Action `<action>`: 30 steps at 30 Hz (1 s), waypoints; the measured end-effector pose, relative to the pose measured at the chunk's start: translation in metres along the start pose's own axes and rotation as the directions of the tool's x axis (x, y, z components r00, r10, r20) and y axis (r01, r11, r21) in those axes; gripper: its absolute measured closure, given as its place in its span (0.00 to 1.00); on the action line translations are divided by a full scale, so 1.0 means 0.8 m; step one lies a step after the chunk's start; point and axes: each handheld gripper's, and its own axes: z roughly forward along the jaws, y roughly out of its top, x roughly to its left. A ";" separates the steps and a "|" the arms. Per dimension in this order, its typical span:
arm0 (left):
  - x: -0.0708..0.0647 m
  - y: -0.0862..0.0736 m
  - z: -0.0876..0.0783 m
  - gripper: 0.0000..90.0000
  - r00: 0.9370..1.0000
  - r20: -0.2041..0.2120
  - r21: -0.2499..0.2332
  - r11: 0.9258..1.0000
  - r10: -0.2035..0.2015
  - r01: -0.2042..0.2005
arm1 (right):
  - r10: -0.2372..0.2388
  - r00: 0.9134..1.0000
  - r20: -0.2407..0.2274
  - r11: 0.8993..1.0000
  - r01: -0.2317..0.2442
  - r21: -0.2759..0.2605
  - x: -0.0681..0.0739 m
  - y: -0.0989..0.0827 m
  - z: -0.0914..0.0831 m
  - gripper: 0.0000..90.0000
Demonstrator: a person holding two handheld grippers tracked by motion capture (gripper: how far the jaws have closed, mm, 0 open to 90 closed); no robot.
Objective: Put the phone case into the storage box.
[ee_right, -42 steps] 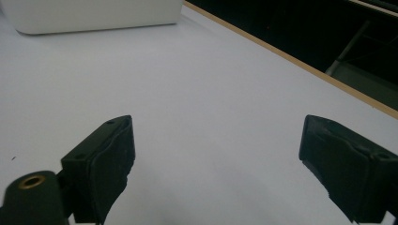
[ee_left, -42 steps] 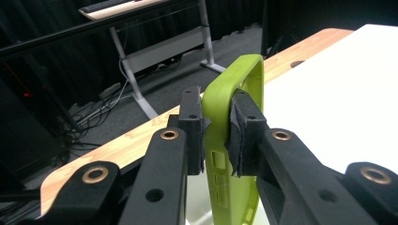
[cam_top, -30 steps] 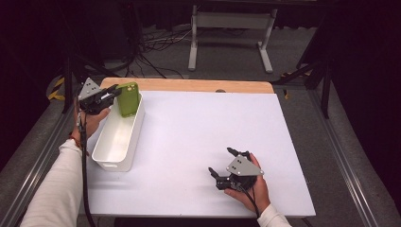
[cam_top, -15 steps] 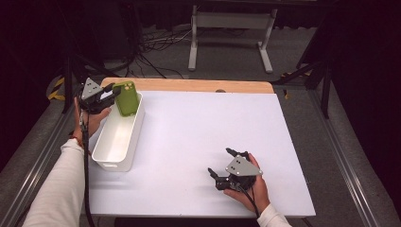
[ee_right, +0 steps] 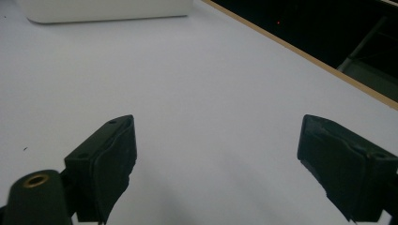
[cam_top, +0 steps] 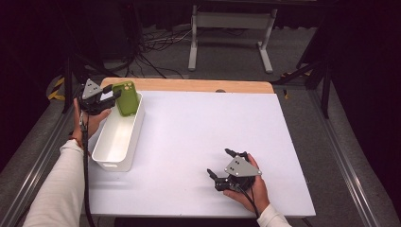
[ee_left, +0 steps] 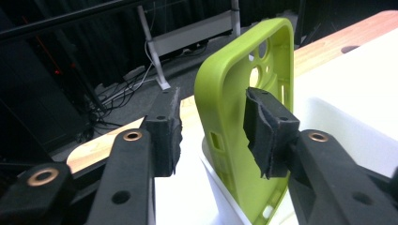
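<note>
Standing on end at the far end of the white bin, the green phone case could tip out over the rim, since the left gripper has just been opening, its jaws now spread with only one pad near the case.

Can't really tell if the green case touches the right pad or just sits beside it. Its bottom end is cut off by the frame edge there. From above, the bin wall hides its lower part.
</note>
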 end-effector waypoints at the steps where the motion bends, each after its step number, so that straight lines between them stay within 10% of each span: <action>1: 0.000 0.000 -0.001 0.62 1.000 0.004 0.002 1.000 0.002 -0.002 | -0.001 1.000 -0.002 1.000 0.001 0.001 0.000 0.000 0.000 0.14; 30: 0.005 0.001 -0.002 0.71 0.999 -0.027 0.022 1.000 -0.018 0.019 | 0.006 1.000 0.002 1.000 -0.006 -0.003 -0.002 0.001 -0.003 0.15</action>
